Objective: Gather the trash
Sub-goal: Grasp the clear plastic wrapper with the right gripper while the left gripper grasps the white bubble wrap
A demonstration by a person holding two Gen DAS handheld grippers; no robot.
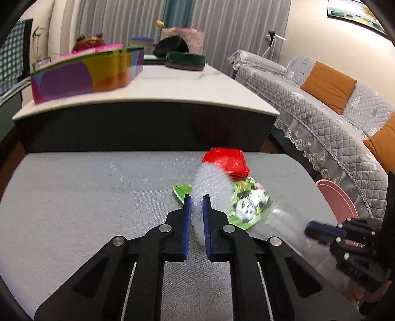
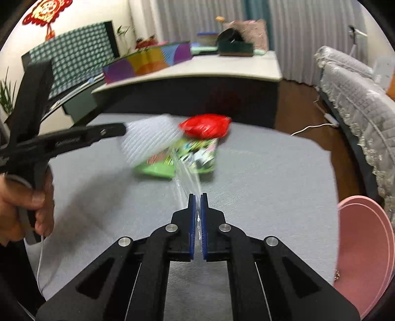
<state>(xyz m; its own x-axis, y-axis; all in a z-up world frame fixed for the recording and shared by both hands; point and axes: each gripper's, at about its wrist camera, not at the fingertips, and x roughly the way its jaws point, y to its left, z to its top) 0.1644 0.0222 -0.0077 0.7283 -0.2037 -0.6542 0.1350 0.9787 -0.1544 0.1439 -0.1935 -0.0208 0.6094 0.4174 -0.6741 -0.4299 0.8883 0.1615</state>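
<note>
Motion blur is smearing the bubble wrap (image 1: pixel 209 187) and the clear film (image 2: pixel 184 177), leaving their edges unreadable. The wrap is hiding part of the green panda wrapper (image 1: pixel 249 205). The frame edge is cutting off the pink bin (image 2: pixel 365 247).

Home living room, quilted grey sofa (image 1: pixel 328 108) with orange cushions (image 1: pixel 328 86), long curtains (image 1: pixel 234 22), red wall ornament (image 2: pixel 47 13)

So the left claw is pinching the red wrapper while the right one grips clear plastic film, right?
Not quite. The left gripper is pinching the white bubble wrap, as its wrist view shows; the red wrapper lies untouched behind. The right gripper does grip the clear plastic film.
</note>
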